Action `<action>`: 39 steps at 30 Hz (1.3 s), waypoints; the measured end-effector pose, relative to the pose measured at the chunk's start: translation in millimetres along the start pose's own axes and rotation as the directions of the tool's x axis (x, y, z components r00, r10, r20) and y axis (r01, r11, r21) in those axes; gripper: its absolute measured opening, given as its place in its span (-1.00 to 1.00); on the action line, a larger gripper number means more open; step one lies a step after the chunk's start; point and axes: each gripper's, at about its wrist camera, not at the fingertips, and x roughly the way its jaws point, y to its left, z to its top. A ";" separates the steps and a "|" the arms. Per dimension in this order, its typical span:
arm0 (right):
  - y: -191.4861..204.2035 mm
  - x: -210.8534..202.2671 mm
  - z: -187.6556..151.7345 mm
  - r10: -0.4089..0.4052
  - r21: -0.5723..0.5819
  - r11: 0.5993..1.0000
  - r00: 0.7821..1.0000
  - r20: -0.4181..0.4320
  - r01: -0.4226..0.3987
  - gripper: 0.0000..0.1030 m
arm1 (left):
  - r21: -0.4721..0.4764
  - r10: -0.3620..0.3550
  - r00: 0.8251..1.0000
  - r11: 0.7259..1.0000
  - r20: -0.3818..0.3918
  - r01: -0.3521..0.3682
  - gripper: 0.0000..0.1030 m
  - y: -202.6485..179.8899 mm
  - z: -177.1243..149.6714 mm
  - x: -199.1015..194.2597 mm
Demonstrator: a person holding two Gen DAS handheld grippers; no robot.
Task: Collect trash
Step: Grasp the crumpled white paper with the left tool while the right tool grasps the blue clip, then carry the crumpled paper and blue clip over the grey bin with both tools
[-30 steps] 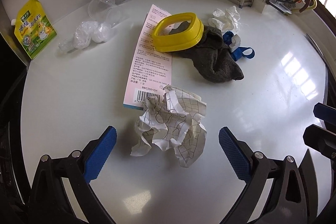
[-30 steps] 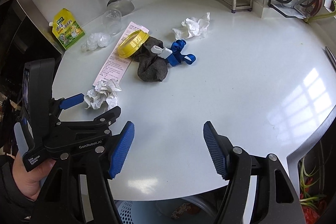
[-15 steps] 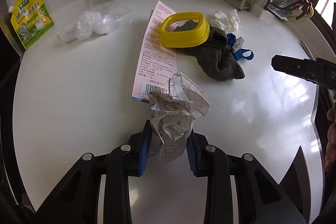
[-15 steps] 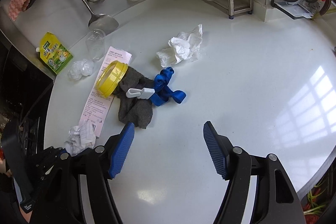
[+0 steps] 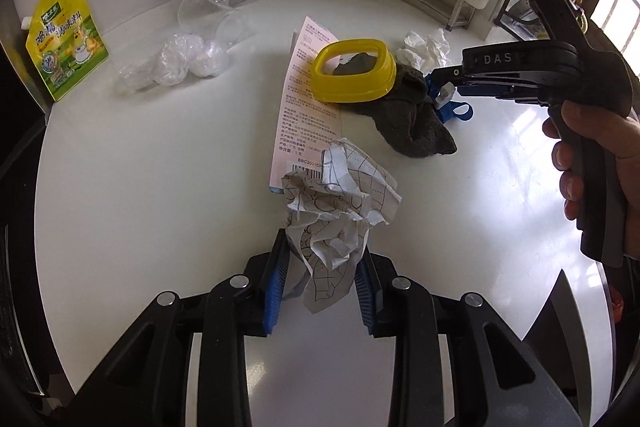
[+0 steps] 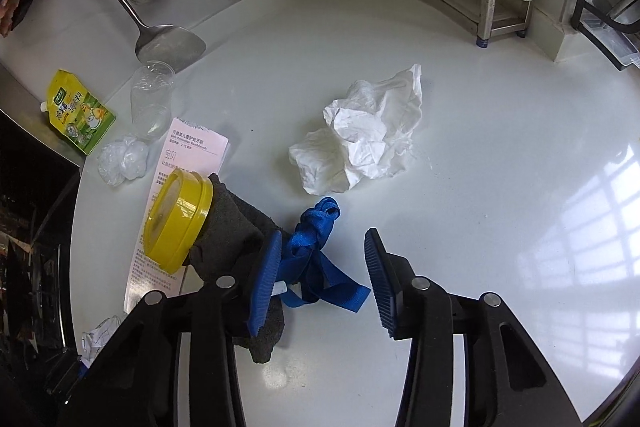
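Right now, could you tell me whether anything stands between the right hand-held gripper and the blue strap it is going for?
Nothing visible does. The right hand-held gripper already straddles the blue strap, its jaws closing around it. Only the dark cloth crowds its left finger.

On the white counter point(image 6: 460, 187): one crumpled printed paper ball point(image 5: 340, 203), one white tissue wad point(image 6: 368, 143), one blue strap point(image 6: 316, 251), one dark sock point(image 6: 236, 227), one yellow lid point(image 6: 178, 221), one pink leaflet point(image 5: 304, 107), one clear cup point(image 6: 152, 103), one green pouch point(image 6: 80, 113), and what looks like two clear plastic wads point(image 5: 180, 61).
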 end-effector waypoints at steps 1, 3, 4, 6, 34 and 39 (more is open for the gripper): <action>1.2 2.8 0.1 -0.005 -0.006 1.000 1.000 -0.005 0.005 -0.22 | 0.003 -0.001 1.000 1.000 0.000 0.001 -0.41 -0.3 0.0 0.1; 2.5 9.1 -0.5 -0.008 -0.013 1.000 1.000 -0.021 0.007 -0.27 | 0.006 -0.003 1.000 1.000 -0.002 0.003 -0.41 -0.3 0.6 0.8; 2.4 11.8 -0.7 -0.015 -0.015 1.000 1.000 -0.025 0.015 -0.28 | 0.006 -0.003 1.000 1.000 -0.003 0.003 -0.41 -0.2 0.8 1.4; 0.9 15.3 0.4 -0.021 -0.016 1.000 1.000 -0.022 0.020 -0.34 | 0.007 -0.006 1.000 1.000 -0.005 0.006 -0.41 0.0 1.8 2.3; 9.9 -95.4 -59.0 0.050 -0.024 0.999 0.995 0.091 -0.048 -0.77 | 0.033 -0.036 0.998 0.999 0.056 0.035 -0.40 -15.8 -4.2 -42.3; 17.0 -120.7 -91.7 0.071 -0.033 0.997 0.993 0.091 -0.069 -0.77 | 0.032 -0.040 0.997 0.999 0.064 0.038 -0.40 -24.7 -16.6 -59.3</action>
